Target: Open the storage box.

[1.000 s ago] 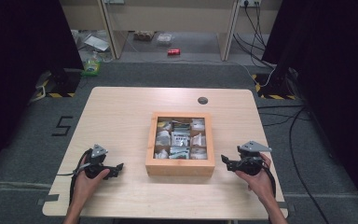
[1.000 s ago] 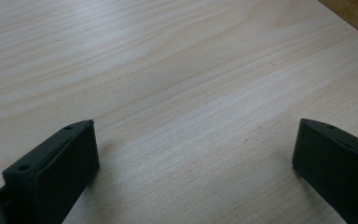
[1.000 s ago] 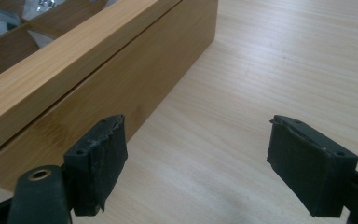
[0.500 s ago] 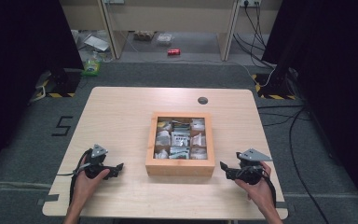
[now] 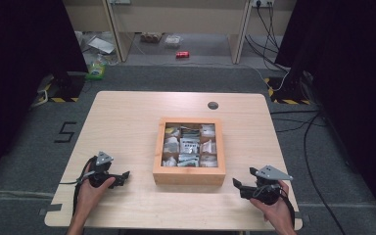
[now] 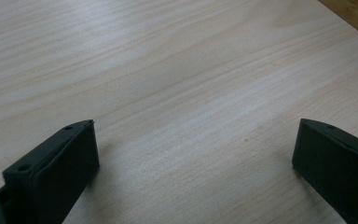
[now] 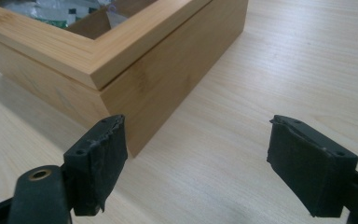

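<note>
A square, open-topped bamboo box (image 5: 189,175) sits at the middle of the pale wooden table (image 5: 127,117). Thin wooden dividers split the box into small compartments, and each visible compartment holds small white and clear sachets (image 5: 190,145), some with dark print; what the print says is too small to tell. In the right gripper view the near corner of the box (image 7: 121,79) stands just ahead of the jaws, with a few sachets (image 7: 51,14) showing over its rim.

The left gripper (image 5: 123,176) rests on the table to the left of the box, well apart from it, jaws spread wide over bare wood. The right gripper (image 5: 236,185) lies near the box's front right corner, not touching it, its jaws likewise parted and empty.
</note>
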A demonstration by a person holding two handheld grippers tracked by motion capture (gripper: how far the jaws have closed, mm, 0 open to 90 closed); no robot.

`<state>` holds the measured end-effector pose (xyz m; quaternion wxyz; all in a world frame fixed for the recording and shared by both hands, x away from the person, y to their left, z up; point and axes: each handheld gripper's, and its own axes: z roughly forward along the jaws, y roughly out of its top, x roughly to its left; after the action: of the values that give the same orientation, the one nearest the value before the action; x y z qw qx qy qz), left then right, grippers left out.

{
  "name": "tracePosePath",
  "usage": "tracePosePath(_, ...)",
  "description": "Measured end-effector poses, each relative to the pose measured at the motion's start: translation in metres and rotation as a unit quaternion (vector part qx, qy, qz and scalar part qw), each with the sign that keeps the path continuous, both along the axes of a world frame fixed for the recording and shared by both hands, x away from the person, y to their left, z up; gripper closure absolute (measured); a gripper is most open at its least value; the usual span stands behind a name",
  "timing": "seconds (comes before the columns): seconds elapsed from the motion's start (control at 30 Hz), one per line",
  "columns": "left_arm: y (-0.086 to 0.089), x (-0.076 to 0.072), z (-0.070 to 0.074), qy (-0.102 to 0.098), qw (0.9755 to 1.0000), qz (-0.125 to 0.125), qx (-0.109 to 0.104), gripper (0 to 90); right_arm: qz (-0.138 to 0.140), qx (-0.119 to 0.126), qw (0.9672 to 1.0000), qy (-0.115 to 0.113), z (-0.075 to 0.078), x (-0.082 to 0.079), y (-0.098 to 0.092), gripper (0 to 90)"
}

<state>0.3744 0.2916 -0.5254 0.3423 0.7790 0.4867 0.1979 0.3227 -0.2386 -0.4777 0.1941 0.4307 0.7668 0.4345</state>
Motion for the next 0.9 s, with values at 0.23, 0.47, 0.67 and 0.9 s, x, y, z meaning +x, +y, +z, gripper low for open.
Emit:
tracePosePath(0.23, 0.000, 0.000, 0.000, 0.000, 1.0000, 0.000, 0.000, 0.0, 0.013, 0.002, 0.9999, 0.000, 0.001, -0.003, 0.005, 20.4)
tracePosePath(0.47, 0.000, 0.000, 0.000, 0.000, 1.0000, 0.000, 0.000, 0.0, 0.034, 0.005, 0.9994, -0.005, 0.006, -0.007, 0.015, 21.2)
tracePosePath(0.67, 0.000, 0.000, 0.000, 0.000, 1.0000, 0.000, 0.000, 0.0, 0.044, 0.008, 0.9990, -0.008, 0.006, -0.009, 0.022, 22.7)
tracePosePath(0.9, 0.000, 0.000, 0.000, 0.000, 1.0000, 0.000, 0.000, 0.0, 0.066, 0.003, 0.9977, -0.015, 0.000, -0.008, 0.032, 32.6)
